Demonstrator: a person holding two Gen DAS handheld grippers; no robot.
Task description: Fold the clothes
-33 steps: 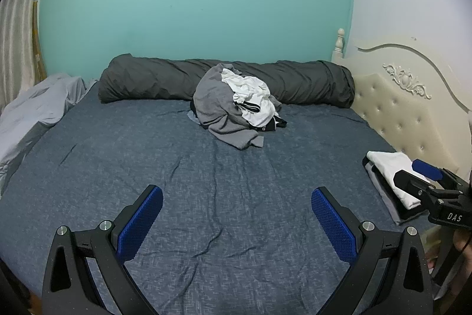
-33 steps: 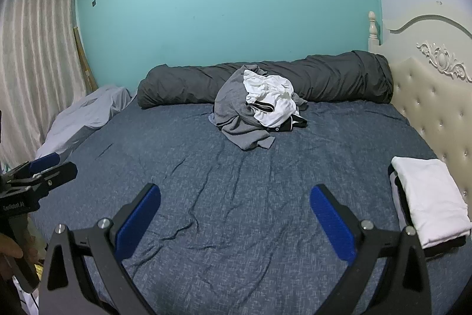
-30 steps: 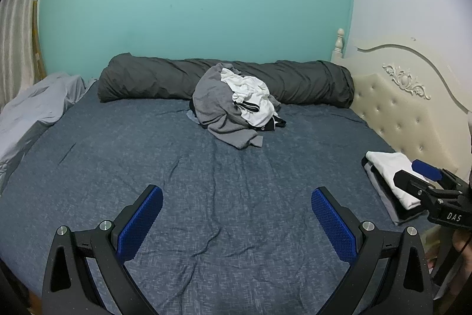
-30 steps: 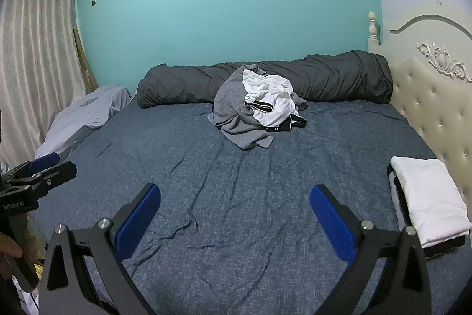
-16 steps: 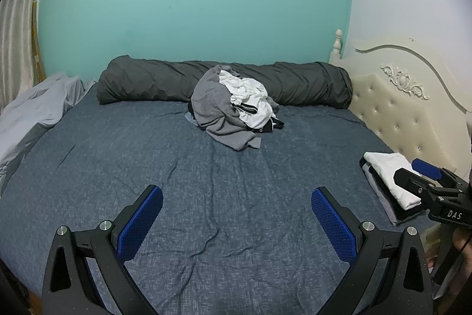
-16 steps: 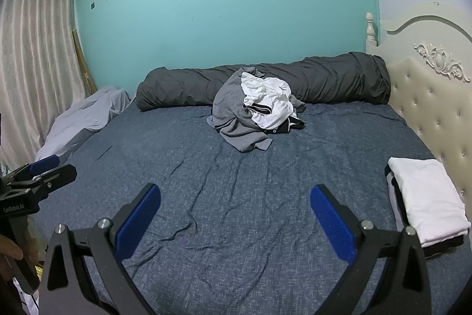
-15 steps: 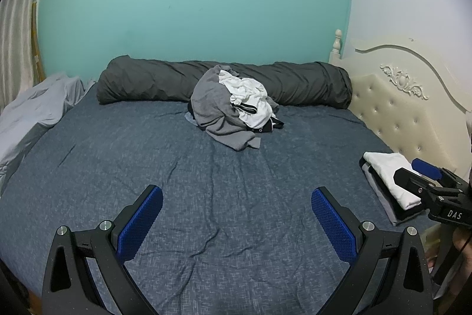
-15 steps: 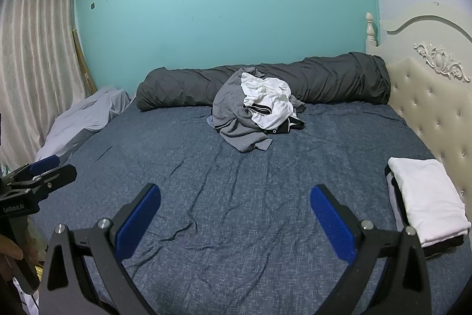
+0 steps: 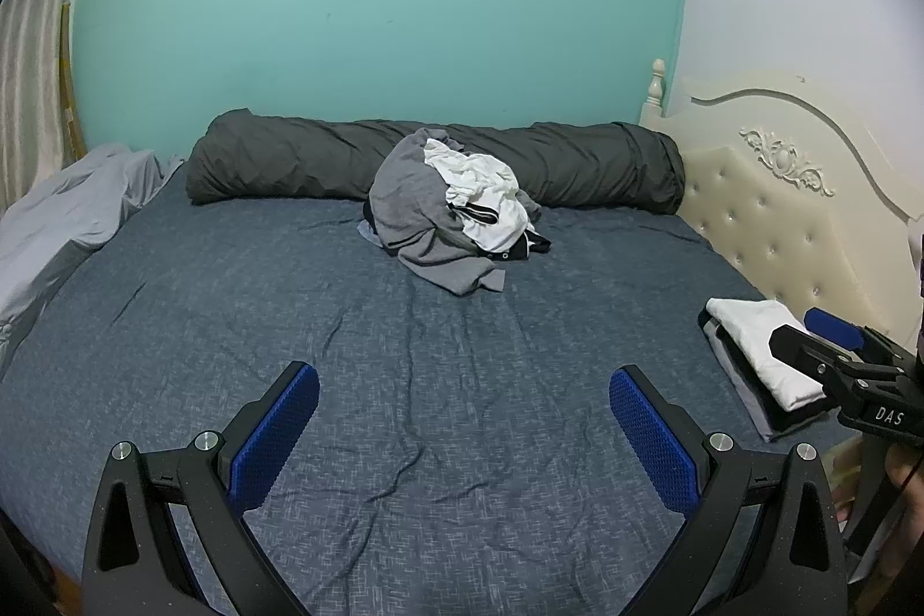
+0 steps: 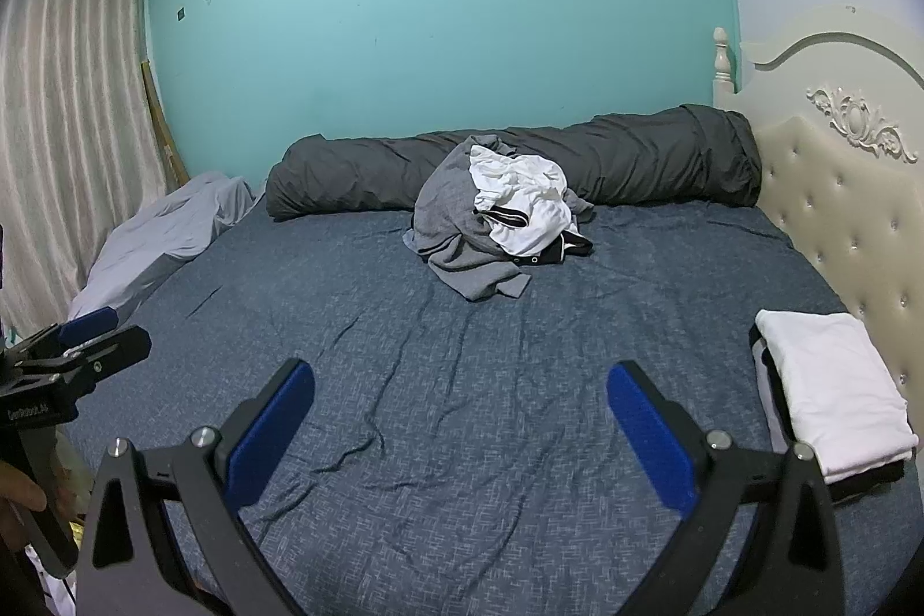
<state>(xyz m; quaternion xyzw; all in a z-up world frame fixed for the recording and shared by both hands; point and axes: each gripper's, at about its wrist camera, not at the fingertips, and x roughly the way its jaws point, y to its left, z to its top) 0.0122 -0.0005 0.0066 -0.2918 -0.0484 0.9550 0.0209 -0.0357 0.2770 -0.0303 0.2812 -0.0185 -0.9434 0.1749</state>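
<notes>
A heap of unfolded clothes [image 9: 456, 206] [image 10: 496, 217], grey, white and black, lies in the middle of the bed, far from both grippers. A stack of folded clothes [image 9: 756, 362] [image 10: 831, 385] with a white piece on top rests at the bed's right edge by the headboard. My left gripper [image 9: 462, 425] hovers open over the near part of the blue sheet, holding nothing. My right gripper [image 10: 459, 420] is likewise open and empty above the sheet. Each gripper shows at the edge of the other's view: the right gripper [image 9: 831, 356] beside the folded stack, the left gripper [image 10: 86, 333] at the left.
The dark blue bed sheet [image 9: 289, 304] is wrinkled. A rolled dark grey duvet [image 9: 300, 160] lies along the teal wall. A pale grey sheet [image 9: 63, 212] is bunched at the left edge. The cream padded headboard [image 10: 837, 194] bounds the right side, a curtain [image 10: 63, 96] the left.
Both views have drifted slightly, with the clothes heap shifting a little leftward and downward in frame. Both grippers stay open and empty.
</notes>
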